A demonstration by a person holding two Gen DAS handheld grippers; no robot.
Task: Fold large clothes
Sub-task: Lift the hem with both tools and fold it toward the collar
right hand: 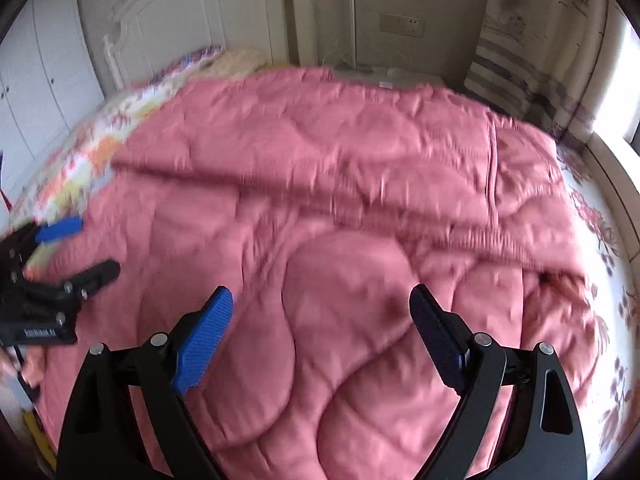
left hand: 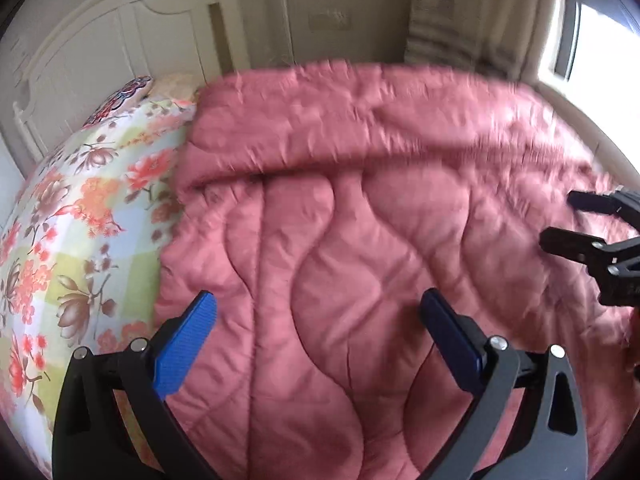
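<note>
Item: a large pink quilted padded comforter [left hand: 360, 240] lies spread over a bed with a floral-printed sheet [left hand: 80, 208], in front of a cream panelled headboard [left hand: 100, 40].
Done so far: the far part of the comforter appears turned back over itself, making a thick rolled ridge [left hand: 340, 152] that runs across the bed; in the right wrist view a vertical seam or edge [right hand: 491, 164] on the far layer suggests one fold is already in.
Left to do: the near half lies flat in a single layer with loose wrinkles, so by my reading further folds are needed to make it compact.
Left hand-held gripper [left hand: 320, 320]: released, blue-padded jaws wide apart, hanging over the comforter's near-left part with nothing between them.
Right hand-held gripper [right hand: 322, 316]: likewise released and empty, over the near-middle of the comforter.
Stage: I judge this to be between folds, with both tools free and no edge taken up.
</note>
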